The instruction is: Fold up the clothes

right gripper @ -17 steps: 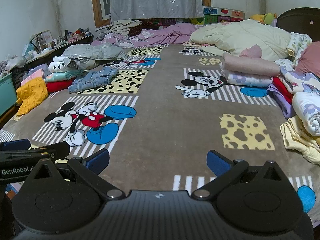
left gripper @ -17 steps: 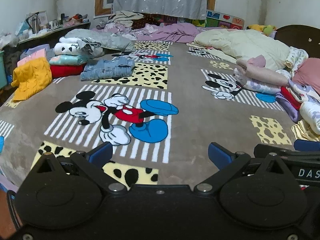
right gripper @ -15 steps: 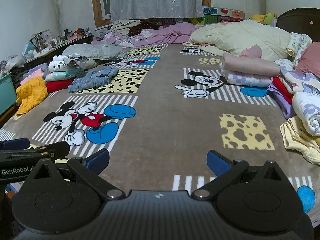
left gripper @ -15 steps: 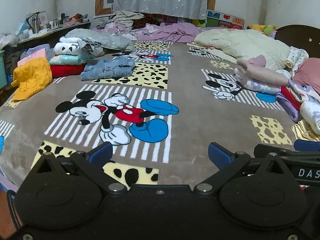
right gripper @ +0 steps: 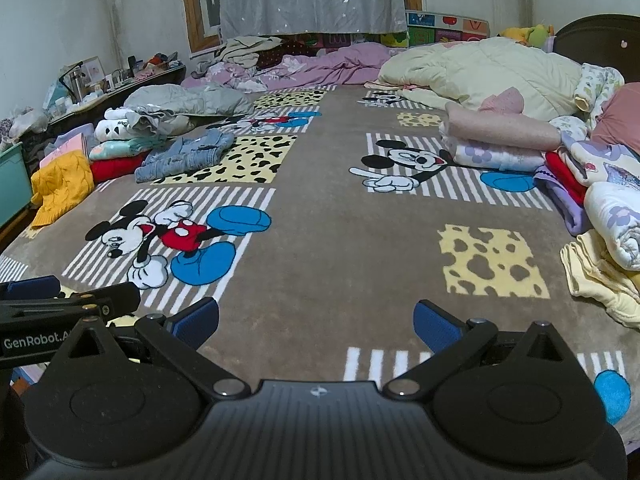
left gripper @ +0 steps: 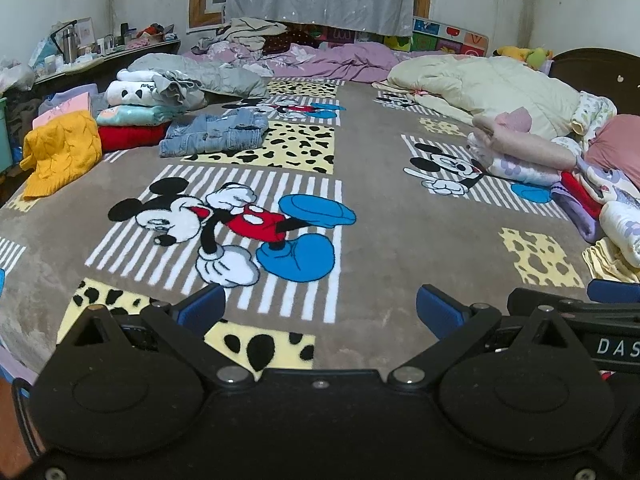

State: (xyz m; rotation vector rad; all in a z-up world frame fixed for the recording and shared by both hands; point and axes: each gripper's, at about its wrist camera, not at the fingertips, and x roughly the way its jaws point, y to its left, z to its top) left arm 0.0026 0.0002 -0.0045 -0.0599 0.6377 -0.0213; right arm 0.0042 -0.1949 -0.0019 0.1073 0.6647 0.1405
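Clothes lie along both sides of a bed covered by a brown cartoon-mouse blanket. At the left are a yellow knit sweater, a red garment under a mint one, and a crumpled denim jacket. A stack of folded pink and floral pieces sits at the right, with a pale yellow garment nearer. My left gripper and right gripper hover side by side over the near edge, both open with nothing between the blue pads.
A cream quilt and purple bedding fill the far end under a grey curtain. A cluttered shelf runs along the left wall. A dark headboard stands at the right. A green bin sits beside the bed's left edge.
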